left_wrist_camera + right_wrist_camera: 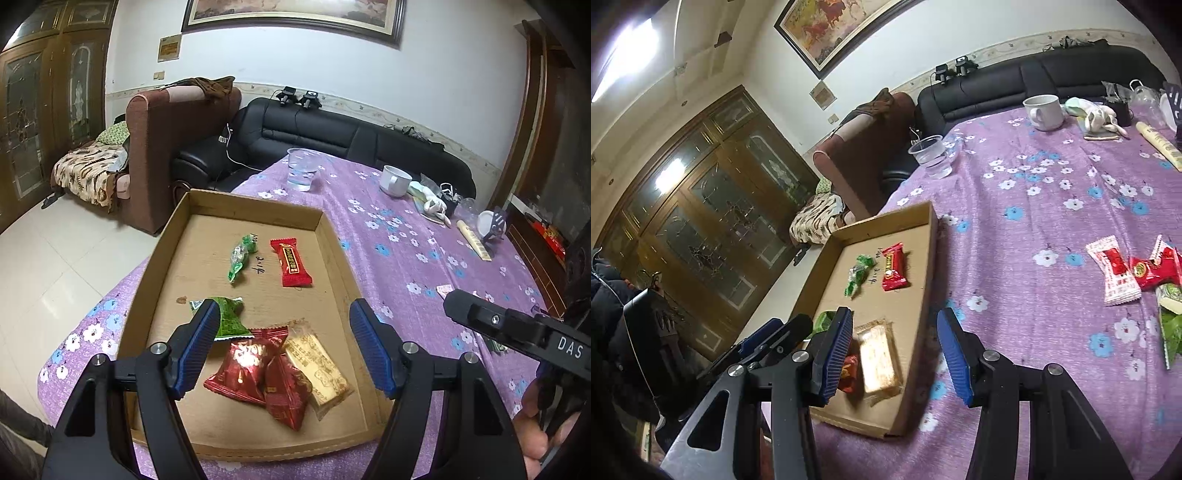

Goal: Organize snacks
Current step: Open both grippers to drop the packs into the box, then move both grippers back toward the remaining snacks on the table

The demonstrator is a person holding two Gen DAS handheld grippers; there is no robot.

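A living room with a black sofa (351,129) and a table under a purple floral cloth (1034,221). On the cloth lay a shallow corrugated-cardboard tray (177,229), its rim low and its floor stained. In the tray lay crinkly foil packs: a green twist (240,256) and a red bar (291,264) toward its far end; a green pack (229,321), two red pouches (258,369) and a pale flat biscuit pack (319,365) bunched at its near end. More snacks (1134,273) lay on the cloth well right of the tray. The left gripper (284,349) hung over the near heap, jaws wide and empty. The right gripper (894,356) straddled the tray's right wall, jaws moderately apart, holding nothing. Risks, as judged: a finger might catch the low rim and shift the light tray; slick wrappers might slip from the ribbed pads; overlapped packs might lift together.
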